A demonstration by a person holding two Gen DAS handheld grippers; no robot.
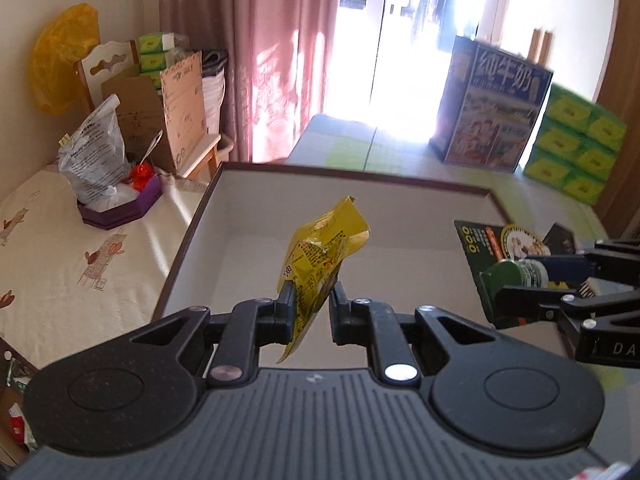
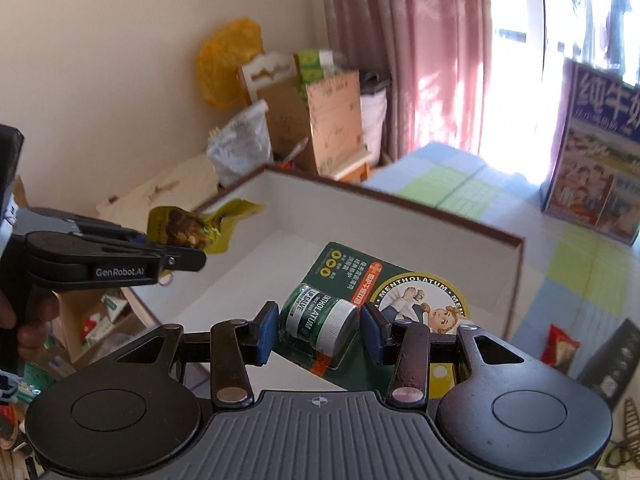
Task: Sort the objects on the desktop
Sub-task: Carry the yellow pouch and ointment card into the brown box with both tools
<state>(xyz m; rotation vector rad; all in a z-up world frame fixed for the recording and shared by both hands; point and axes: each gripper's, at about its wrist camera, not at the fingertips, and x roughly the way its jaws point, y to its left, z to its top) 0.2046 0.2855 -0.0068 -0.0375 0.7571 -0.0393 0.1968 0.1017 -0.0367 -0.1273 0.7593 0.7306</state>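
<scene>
Both grippers are loaded and held above the open box (image 1: pixel 224 200), a shallow white-lined tray with a dark rim whose floor looks bare. The left gripper (image 1: pixel 312 304) has its jaws drawn narrow on the lower part of a yellow sachet (image 1: pixel 324 248), which stands up and leans above the box interior. The right gripper (image 2: pixel 318 330) has its jaws at a moderate gap, clamped on the clear blister of a green lip-salve card (image 2: pixel 360 280); the pads bear on either side of the small jar (image 2: pixel 320 320), and the card projects forward over the near part of the box. The step in hand appears to be delivery of both items into the box. Risks: the sachet is thin, crumpled foil held by one edge, so it may slide through the pads or cling to one pad when released, then flutter outside the rim. The card is wide and stiff relative to its grip point; a release while tilted could let it catch the box wall and rest half out. The two grippers are near one another, so a simultaneous descent could cause a collision or knock the box across the patterned cloth (image 1: pixel 400 148) beneath it.
</scene>
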